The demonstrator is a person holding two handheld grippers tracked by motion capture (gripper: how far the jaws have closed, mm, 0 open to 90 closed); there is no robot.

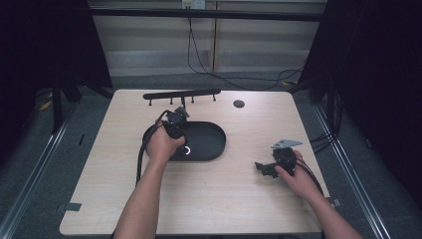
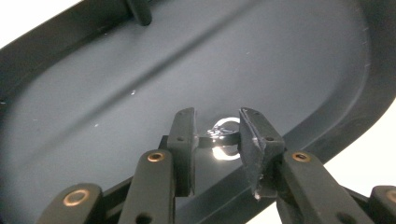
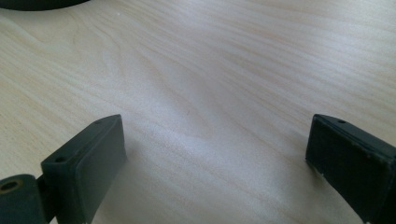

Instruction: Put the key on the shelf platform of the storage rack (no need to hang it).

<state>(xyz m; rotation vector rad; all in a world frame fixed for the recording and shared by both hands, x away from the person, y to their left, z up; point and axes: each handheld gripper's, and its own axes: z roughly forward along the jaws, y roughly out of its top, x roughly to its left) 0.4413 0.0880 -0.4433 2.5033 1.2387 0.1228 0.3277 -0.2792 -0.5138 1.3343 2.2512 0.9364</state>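
Here, the left gripper [image 2: 217, 133], jaws nearly closed, pinches a small silver ring [image 2: 223, 127] just above the oval black tray [image 2: 93, 112]. A steady squeeze and slow lift should keep it from slipping. The right gripper [image 3: 215, 154] rests wide open and empty on the wooden table [image 3: 224, 70].

The left forearm [image 1: 144, 199] reaches forward from the near edge, its hand [image 1: 163, 142] wrapped around the left gripper [image 2: 217, 135], which tips downward with its jaws drawn close together. The right forearm [image 1: 331, 216] angles in from the lower right; its hand [image 1: 298, 177] holds the right gripper [image 1: 263, 168] low and level, pointing left, jaws spread wide.
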